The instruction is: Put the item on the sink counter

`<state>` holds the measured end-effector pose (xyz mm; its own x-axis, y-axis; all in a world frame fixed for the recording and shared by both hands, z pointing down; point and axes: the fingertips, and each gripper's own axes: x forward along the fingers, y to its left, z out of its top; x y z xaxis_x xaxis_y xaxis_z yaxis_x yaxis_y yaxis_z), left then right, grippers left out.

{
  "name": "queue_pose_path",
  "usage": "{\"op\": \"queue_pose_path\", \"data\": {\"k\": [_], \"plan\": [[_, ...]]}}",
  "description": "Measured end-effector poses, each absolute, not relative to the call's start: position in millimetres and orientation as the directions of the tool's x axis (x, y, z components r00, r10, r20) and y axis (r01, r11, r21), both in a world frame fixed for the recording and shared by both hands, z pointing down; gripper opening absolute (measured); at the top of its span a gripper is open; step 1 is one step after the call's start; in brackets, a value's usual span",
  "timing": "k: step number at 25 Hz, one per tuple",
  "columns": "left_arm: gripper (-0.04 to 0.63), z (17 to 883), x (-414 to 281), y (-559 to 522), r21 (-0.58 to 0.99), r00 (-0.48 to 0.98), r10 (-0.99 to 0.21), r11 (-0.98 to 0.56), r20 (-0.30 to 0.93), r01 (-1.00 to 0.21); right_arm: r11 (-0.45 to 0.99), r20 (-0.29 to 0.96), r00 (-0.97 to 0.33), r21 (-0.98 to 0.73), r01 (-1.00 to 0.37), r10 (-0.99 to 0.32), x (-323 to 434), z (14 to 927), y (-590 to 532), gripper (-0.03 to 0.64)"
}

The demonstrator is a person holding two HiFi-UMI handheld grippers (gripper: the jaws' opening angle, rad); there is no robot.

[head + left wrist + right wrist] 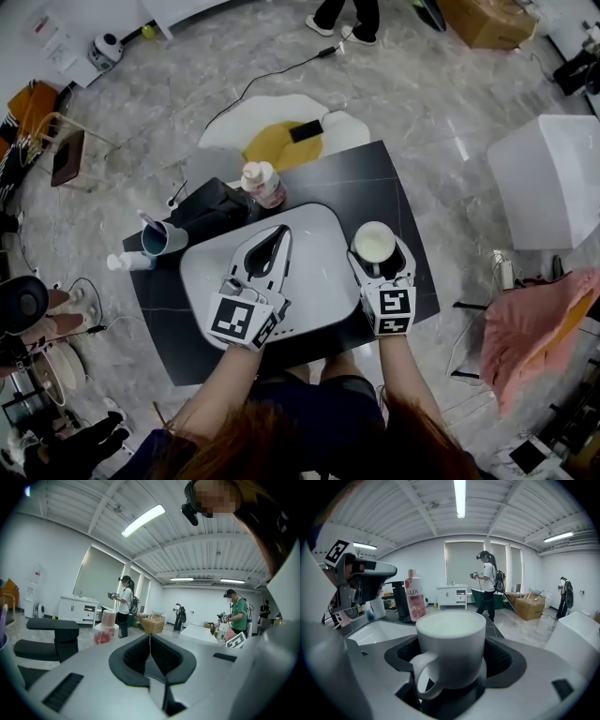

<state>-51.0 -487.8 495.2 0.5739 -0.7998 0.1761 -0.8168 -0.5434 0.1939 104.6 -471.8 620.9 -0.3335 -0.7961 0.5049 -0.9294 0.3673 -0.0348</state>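
Mug sits upright, gripped in R claw, counter straight below, right of sink; L claw clenched, empty.

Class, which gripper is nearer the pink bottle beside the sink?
Left. The left gripper hovers over the basin, just short of the pink bottle; the right gripper, holding the mug, is farther right.

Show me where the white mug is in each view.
Head view: white mug right of the sink basin, between the right gripper jaws.
Left gripper view: not in it.
Right gripper view: dead centre, clamped between the jaws, handle toward the camera.
Shared landmark: the pink bottle behind the basin.
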Motion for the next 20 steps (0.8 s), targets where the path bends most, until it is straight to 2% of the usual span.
{"op": "queue_pose_path", "data": {"k": [13,20], "plan": [[0.023,497.5,-46.8,-482.1,0.186,0.569,-0.801,-0.540,0.185,-0.821,0.337,0.528,-0.314,-0.055,-0.940,-0.789,110.7,637.6,-475.5,0.428],[0.023,488.0,-48.5,-473.1,0.172,0.569,-0.801,-0.544,0.186,-0.821,0.329,0.473,-0.350,-0.129,-0.935,-0.809,112.2,608.3,-475.3,0.462]]}}
